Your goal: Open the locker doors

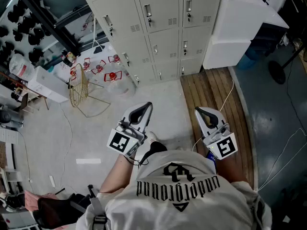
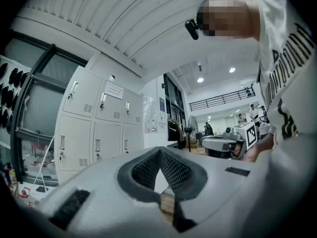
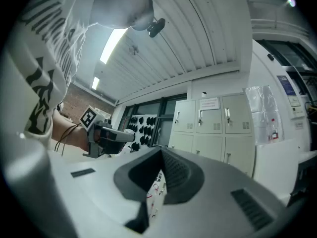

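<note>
A bank of pale grey lockers (image 1: pixel 158 23) stands at the far side of the floor, every door shut, each with a small handle and vent slots. Both grippers are held low in front of the person, well short of the lockers. My left gripper (image 1: pixel 147 105) points toward them with its jaws together and nothing between. My right gripper (image 1: pixel 199 110) is beside it over the wooden strip, also shut and empty. The left gripper view shows the lockers (image 2: pixel 94 128) beyond the closed tips (image 2: pixel 159 150). The right gripper view shows the lockers (image 3: pixel 213 123) past its closed tips (image 3: pixel 161 150).
A white block-shaped cabinet (image 1: pixel 240 25) stands right of the lockers. A gold wire frame (image 1: pixel 81 92) and red items (image 1: pixel 112 75) sit on the floor at left, near a white box (image 1: pixel 48 85). A wooden floor strip (image 1: pixel 211 90) runs to the lockers, crossed by a thin cable.
</note>
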Available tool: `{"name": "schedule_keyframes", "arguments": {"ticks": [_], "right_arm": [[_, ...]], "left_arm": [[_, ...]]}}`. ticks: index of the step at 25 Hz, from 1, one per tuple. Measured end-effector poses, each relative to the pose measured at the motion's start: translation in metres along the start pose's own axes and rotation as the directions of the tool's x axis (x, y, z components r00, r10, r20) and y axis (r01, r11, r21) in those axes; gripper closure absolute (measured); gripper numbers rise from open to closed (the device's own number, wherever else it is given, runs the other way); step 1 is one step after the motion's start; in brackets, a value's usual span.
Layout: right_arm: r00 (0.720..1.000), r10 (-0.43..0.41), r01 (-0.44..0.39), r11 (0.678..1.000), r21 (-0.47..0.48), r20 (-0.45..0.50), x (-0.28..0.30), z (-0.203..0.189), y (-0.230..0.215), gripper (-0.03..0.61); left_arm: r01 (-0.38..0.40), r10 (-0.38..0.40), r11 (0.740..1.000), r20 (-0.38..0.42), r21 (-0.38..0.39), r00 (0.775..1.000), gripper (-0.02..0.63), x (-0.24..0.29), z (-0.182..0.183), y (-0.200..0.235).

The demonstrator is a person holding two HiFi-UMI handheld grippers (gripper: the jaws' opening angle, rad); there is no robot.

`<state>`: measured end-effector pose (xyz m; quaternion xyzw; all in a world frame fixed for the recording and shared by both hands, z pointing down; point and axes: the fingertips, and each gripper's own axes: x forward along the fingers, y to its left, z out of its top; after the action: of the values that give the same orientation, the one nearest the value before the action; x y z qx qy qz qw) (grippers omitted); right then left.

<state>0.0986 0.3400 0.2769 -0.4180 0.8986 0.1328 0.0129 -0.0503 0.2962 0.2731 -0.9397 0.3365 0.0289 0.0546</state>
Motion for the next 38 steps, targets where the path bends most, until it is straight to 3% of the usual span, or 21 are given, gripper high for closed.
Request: {"name": "schedule_keyframes", "arguments": {"ticks": [12, 22, 26, 28, 29, 38], "right_arm": [[0.999, 0.044, -0.044, 0.999, 0.012, 0.004, 0.0, -0.004, 0.005, 0.574], [0.996, 0.091, -0.091, 0.996, -0.001, 0.012, 0.021, -0.016, 0.006, 0.572], [0.996, 0.084, -0.084, 0.996, 0.009, -0.017, 0.043, -0.032, 0.002, 0.569], [0.996, 0.078, -0.076, 0.997, 0.032, -0.04, 0.059, -0.04, 0.001, 0.458], [0.996, 0.078, -0.076, 0.996, 0.044, -0.044, 0.068, -0.043, 0.001, 0.443], [0.989, 0.124, -0.119, 0.99, 0.07, -0.082, 0.18, -0.061, 0.017, 0.394]], "left_arm": [[-0.033, 0.032, 0.999, -0.01, -0.009, 0.999, 0.609, -0.001, -0.007, 0.004], [-0.048, 0.049, 0.998, -0.02, 0.033, 0.999, 0.607, 0.005, -0.012, 0.013], [-0.064, 0.064, 0.998, -0.054, 0.004, 0.996, 0.607, 0.004, -0.02, 0.025], [-0.076, 0.075, 0.997, -0.063, -0.007, 0.995, 0.607, 0.003, -0.024, 0.039], [-0.081, 0.08, 0.997, -0.063, -0.01, 0.995, 0.607, 0.002, -0.026, 0.047], [-0.113, 0.11, 0.993, -0.072, -0.041, 0.991, 0.607, -0.016, -0.042, 0.15]]}}
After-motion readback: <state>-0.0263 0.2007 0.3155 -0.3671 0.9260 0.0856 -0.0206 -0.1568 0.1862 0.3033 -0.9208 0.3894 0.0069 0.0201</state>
